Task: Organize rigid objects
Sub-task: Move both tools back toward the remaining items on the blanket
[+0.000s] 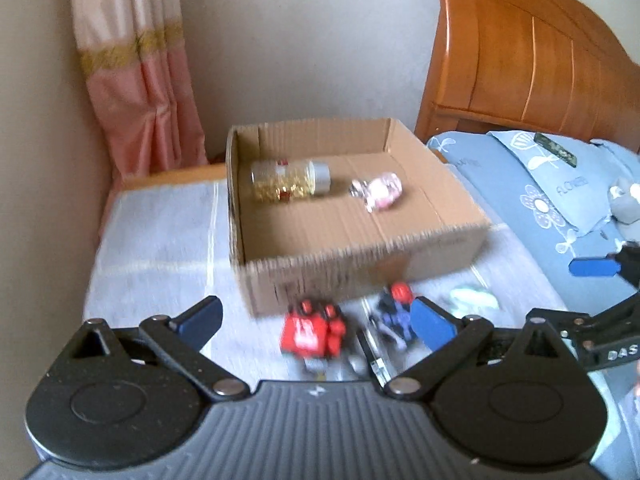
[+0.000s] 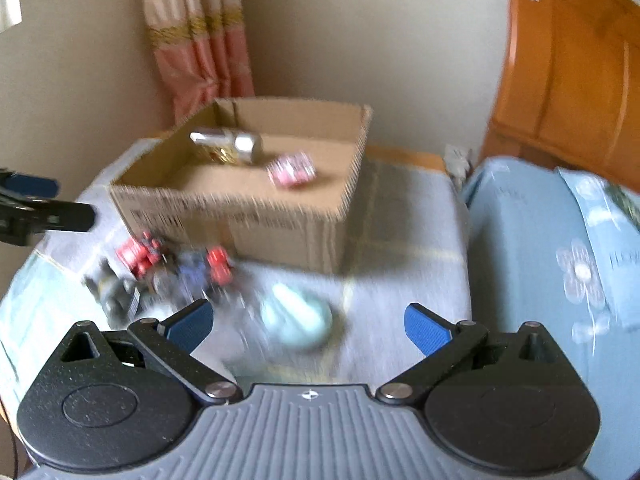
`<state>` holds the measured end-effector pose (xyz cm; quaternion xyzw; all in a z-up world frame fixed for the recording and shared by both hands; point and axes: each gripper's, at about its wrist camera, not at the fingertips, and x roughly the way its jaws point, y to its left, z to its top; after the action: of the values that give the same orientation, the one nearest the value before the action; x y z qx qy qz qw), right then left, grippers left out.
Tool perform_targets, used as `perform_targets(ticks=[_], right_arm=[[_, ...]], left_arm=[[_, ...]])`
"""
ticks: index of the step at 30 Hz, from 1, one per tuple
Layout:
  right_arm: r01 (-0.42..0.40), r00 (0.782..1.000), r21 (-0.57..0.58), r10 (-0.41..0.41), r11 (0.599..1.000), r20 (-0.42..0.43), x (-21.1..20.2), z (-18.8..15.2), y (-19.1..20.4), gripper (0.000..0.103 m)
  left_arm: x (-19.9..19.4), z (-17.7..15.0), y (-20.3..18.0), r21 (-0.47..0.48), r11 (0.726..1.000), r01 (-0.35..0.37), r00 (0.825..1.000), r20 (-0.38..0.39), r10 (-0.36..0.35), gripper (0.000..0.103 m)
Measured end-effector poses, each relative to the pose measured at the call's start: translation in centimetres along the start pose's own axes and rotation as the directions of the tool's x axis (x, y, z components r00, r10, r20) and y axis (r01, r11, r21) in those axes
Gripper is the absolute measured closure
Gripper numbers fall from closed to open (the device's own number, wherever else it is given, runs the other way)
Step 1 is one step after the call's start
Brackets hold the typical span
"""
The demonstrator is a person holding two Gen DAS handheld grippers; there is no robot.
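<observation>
An open cardboard box (image 1: 420,256) (image 2: 240,220) sits on a grey cloth. Inside lie a clear jar with gold and red contents (image 1: 290,180) (image 2: 232,146) and a pink wrapped item (image 1: 382,191) (image 2: 291,170). In front of the box lie a red toy (image 1: 314,332) (image 2: 138,254), a blue-and-red toy (image 1: 394,314) (image 2: 208,270) and a pale green round object (image 1: 474,300) (image 2: 298,322). My left gripper (image 1: 316,322) is open above the toys. My right gripper (image 2: 308,326) is open above the green object. Both views are blurred.
A wooden headboard (image 1: 532,52) (image 2: 580,72) and a blue flowered pillow (image 1: 552,196) (image 2: 560,260) are on the right. A pink curtain (image 1: 136,80) (image 2: 200,40) hangs at the back left against a beige wall.
</observation>
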<state>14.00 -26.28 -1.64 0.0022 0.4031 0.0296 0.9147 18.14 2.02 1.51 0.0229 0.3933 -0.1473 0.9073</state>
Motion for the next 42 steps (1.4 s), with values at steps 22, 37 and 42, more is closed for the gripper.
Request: perform_targets(ticks=[22,37,42], right_arm=[[0.061,0.993,0.002,-0.060,0.998,-0.100,2.0,-9.0,1.4,0.000],[0.042,0.998,-0.023,-0.043,0.999,-0.040,3.2,-8.1,-1.2,0.000],[0.025,1.000,-0.044,-0.026,0.999,-0.012,4.5,-7.0,-2.7,0.000]], left_arm=[[-1.1,-9.4,-6.1,0.239,0.954,0.178,0.982,-0.105,-0.157,0.003],[2.2,-10.4,-5.9,0.191,0.970,0.150,0.980,-0.162,-0.120,0.003],[2.2,-10.3,-4.5,0.147,0.982,0.118,0.984,-0.151,-0.096,0.003]])
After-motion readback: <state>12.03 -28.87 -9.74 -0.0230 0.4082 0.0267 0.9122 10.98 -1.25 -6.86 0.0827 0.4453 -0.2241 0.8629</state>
